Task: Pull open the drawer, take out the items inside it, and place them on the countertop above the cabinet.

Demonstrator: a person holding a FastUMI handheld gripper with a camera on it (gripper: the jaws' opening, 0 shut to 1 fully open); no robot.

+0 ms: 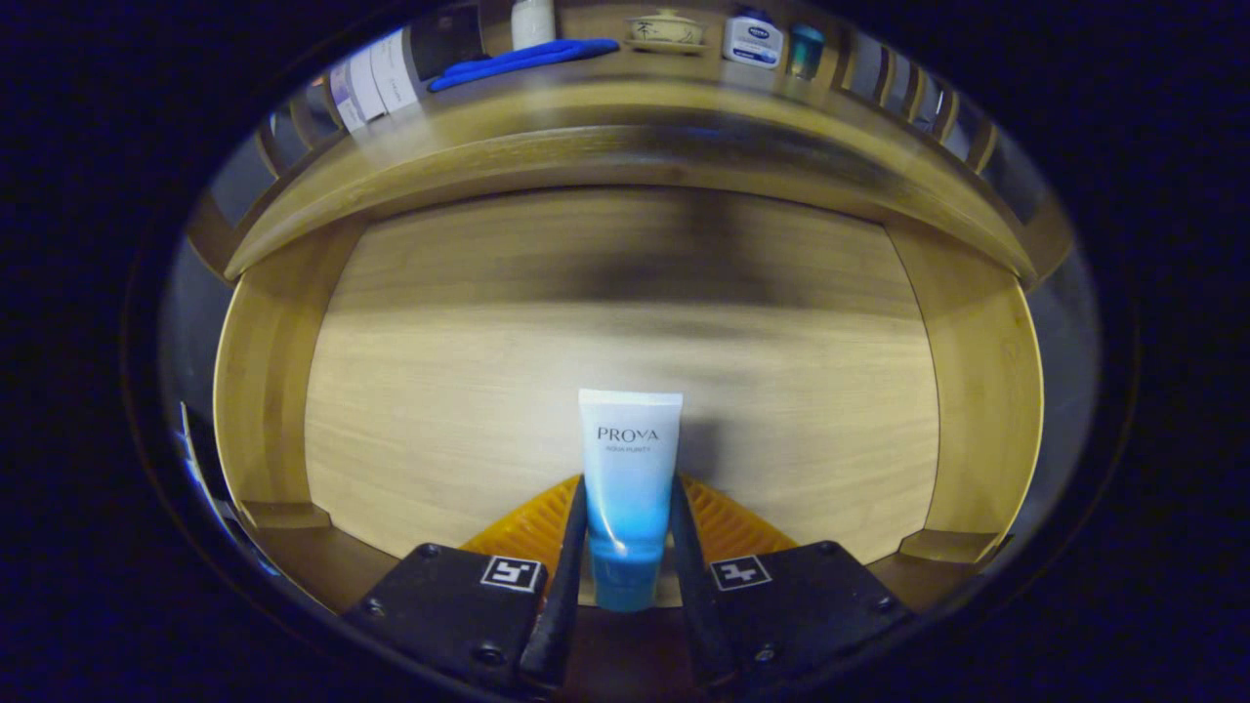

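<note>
My gripper clamped on tube, both fingers pressing its lower body; tube upright over open drawer. Likely light, soft plastic, slick: firm squeeze near cap end best. Drawer floor bare wood. Countertop at 12 o'clock carries bottles, jar; free space at front edge.

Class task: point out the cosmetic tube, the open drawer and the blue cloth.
cosmetic tube [628,469], gripper view, white upper body
open drawer [439,391], gripper view, bare wooden floor
blue cloth [522,59], gripper view, middle fold, on countertop
</note>
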